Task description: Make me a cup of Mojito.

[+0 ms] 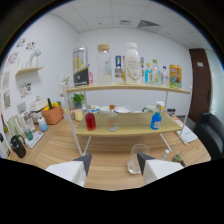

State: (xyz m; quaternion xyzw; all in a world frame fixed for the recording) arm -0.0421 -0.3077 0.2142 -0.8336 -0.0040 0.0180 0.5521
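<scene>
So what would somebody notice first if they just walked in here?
Probably the two-level shelf on the wooden table, with tall jars and a big white bottle along its top. On its lower level stand a red bottle and a blue bottle. Nearer, an empty clear glass stands between the open tool's fingers, nearer the right one.

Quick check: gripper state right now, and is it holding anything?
Gripper: open, holding nothing. The clear glass stands on the wooden table just ahead, near one fingertip, ungripped.
</scene>
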